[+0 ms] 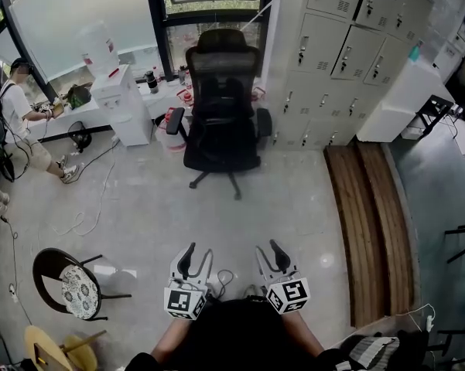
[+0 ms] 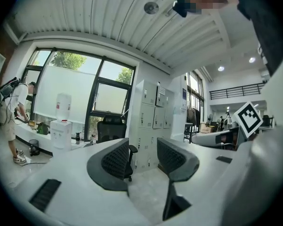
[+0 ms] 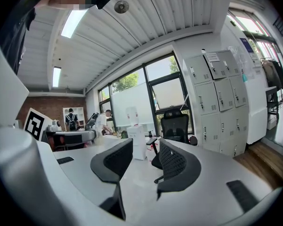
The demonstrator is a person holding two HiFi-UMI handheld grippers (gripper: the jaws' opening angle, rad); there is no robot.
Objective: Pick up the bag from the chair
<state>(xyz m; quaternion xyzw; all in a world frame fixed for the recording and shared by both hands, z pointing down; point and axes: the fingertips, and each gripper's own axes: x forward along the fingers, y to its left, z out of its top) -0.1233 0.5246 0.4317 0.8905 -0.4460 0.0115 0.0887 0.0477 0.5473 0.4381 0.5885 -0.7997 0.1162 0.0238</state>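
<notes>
A black mesh office chair (image 1: pixel 220 99) stands by the window, across the floor ahead of me. Its seat (image 1: pixel 221 151) is all dark, and I cannot make out a bag on it apart from the chair. My left gripper (image 1: pixel 195 252) and right gripper (image 1: pixel 269 249) are held low near my body, side by side, both open with nothing between the jaws. The chair (image 2: pixel 112 128) shows far off beyond my left gripper (image 2: pixel 143 161) in the left gripper view. It also shows as a distant chair (image 3: pixel 175 126) past my right gripper (image 3: pixel 146 161).
A white water dispenser (image 1: pixel 120 91) stands left of the chair, grey lockers (image 1: pixel 340 52) to its right. A wooden strip (image 1: pixel 371 222) runs along the right floor. A person (image 1: pixel 19 114) stands at the far left, cables (image 1: pixel 93 207) trail on the floor, and a small round chair (image 1: pixel 73 288) sits near left.
</notes>
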